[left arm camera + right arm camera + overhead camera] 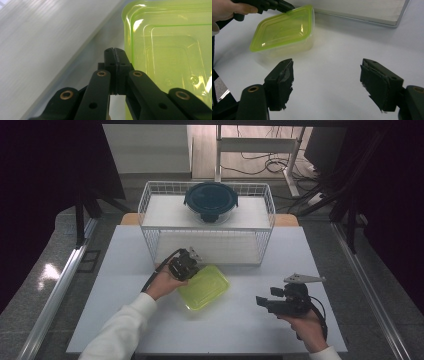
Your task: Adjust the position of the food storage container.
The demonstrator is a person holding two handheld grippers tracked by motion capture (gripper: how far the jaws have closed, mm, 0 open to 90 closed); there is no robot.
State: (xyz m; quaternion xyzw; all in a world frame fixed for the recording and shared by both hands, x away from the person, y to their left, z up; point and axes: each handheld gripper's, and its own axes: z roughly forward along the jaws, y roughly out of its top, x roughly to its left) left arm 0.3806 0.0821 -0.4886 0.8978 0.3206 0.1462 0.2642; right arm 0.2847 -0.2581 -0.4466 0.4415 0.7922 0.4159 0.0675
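Left gripper (191, 265), jaws pressed together, sat at far-left rim of green-lidded container (203, 287) at table (240, 320) centre; right gripper (265, 303) wide open, empty; advise gripping lid edge squarely, lifting slowly

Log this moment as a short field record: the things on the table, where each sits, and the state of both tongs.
container: yellow-green translucent rectangular plastic lid on a clear box, on the white table
left tongs: jaws closed, at the lid's edge; whether they pinch the rim cannot be told
right tongs: jaws wide apart, holding nothing, above bare table
basket: white wire basket at the table's far side
bowl: round container with dark blue lid, in the basket
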